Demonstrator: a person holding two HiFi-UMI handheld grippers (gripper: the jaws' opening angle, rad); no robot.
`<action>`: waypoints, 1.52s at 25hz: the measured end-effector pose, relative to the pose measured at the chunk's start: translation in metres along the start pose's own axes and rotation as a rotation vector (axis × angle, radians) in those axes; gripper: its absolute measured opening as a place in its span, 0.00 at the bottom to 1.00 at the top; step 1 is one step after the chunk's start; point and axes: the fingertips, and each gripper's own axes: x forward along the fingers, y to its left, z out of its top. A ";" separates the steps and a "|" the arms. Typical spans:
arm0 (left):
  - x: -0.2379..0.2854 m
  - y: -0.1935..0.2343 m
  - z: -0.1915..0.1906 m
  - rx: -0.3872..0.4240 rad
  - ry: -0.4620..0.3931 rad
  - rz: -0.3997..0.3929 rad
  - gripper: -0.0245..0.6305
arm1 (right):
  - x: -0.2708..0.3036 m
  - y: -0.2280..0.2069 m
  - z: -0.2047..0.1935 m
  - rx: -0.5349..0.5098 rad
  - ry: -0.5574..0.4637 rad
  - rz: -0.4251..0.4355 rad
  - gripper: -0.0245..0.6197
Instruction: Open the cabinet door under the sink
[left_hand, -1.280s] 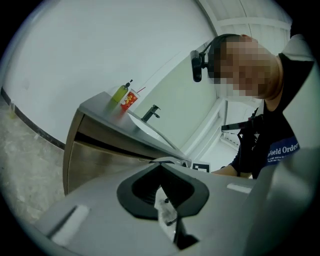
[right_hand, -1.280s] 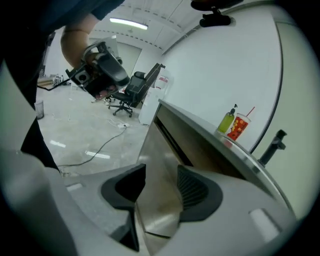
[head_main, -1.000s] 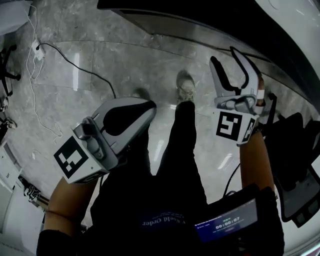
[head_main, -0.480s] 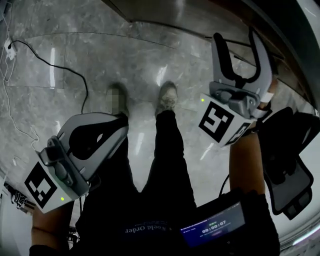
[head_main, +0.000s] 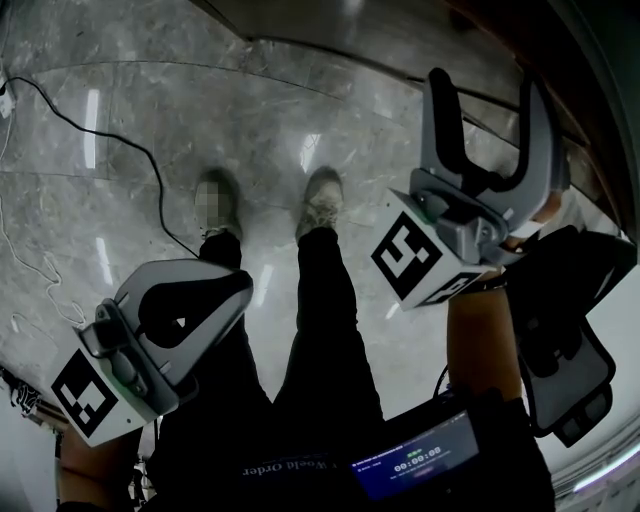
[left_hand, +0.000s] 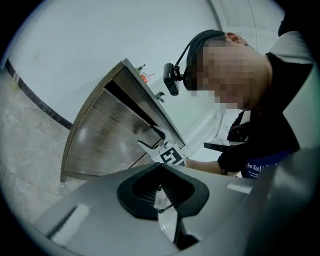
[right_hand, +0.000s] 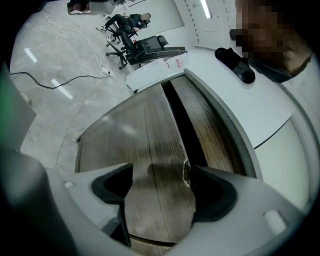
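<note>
The cabinet (right_hand: 150, 145) has brown wood-grain doors under a white counter (right_hand: 250, 110), with a dark gap (right_hand: 182, 120) between two panels. My right gripper (right_hand: 160, 172) points at the left panel, whose chipped edge shows beside the right pad. Its jaws have just been opening and now stand wide, pressing on nothing. From the head view, the right gripper (head_main: 488, 90) is held up toward the dark cabinet front (head_main: 380, 25). My left gripper (head_main: 240, 285) hangs low by the person's left leg, fingers together and empty. Its own view shows the left gripper (left_hand: 160, 169) aimed at the cabinet (left_hand: 107, 135).
A black cable (head_main: 100, 125) runs over the grey marble floor at the left. A black office chair (head_main: 575, 330) stands close on the right. The person's shoes (head_main: 320, 200) are below the grippers, and a small screen (head_main: 415, 465) sits at the chest. More chairs (right_hand: 135, 45) stand far off.
The right gripper's jaws have spread wider and its wrist has rolled. The left gripper has sunk lower and to the left. The view has shifted toward the feet.
</note>
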 end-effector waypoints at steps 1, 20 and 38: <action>-0.001 0.001 0.000 -0.004 0.000 0.001 0.04 | -0.001 0.001 -0.001 -0.005 0.003 0.004 0.59; -0.005 -0.003 -0.004 -0.020 -0.001 -0.023 0.04 | 0.007 -0.008 0.017 -0.098 0.048 0.025 0.61; -0.020 -0.016 0.037 -0.068 -0.025 -0.070 0.04 | -0.046 0.002 0.055 0.262 0.070 0.977 0.40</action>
